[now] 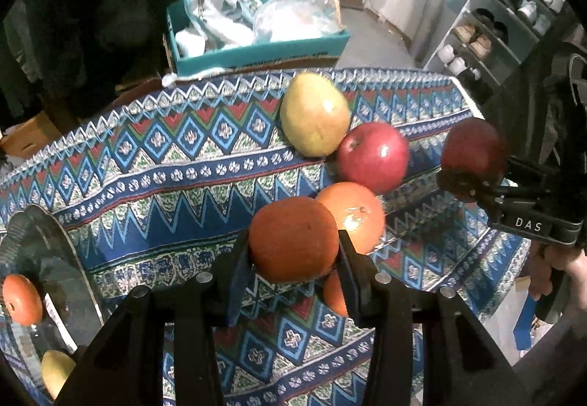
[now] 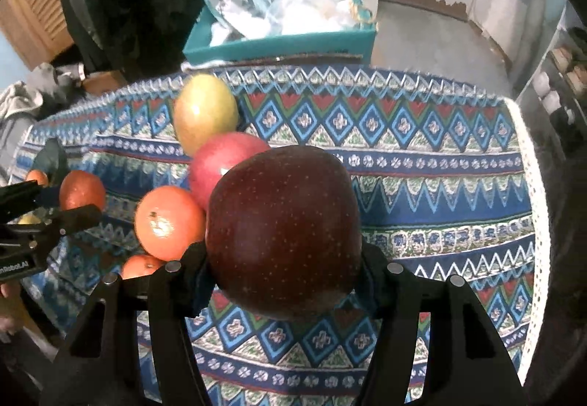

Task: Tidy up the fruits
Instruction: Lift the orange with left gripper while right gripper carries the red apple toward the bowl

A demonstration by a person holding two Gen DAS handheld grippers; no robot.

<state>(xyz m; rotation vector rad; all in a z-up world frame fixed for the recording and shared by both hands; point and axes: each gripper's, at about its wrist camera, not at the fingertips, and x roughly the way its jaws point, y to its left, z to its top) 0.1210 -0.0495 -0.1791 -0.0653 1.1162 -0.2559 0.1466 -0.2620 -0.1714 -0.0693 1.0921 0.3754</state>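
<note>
Fruit sits in a cluster on a patterned cloth point(image 2: 440, 164) covering the table. The left gripper point(image 1: 293, 252) has its jaws closed partway around an orange point(image 1: 292, 239), one finger on each side of it, held just above the cloth. Right behind it and touching or nearly touching lies a second orange point(image 1: 357, 211), and a third orange point(image 1: 334, 294) peeks out low beside the right finger. Farther back a red apple point(image 1: 372, 157) rests against a yellow-green mango point(image 1: 314, 114) near the far edge of the cloth.

The right gripper point(image 2: 284, 266) holds a dark apple point(image 2: 284, 231) between its jaws, which are spread wide to take the fruit's full width. In the left view the same dark apple point(image 1: 473, 149) hangs to the right of the cluster, apart from the red apple.

A glass bowl point(image 1: 55, 248) at the left edge of the cloth holds an orange fruit and a yellowish one. Beyond the table stands a teal box point(image 1: 256, 50) with bags in it.
</note>
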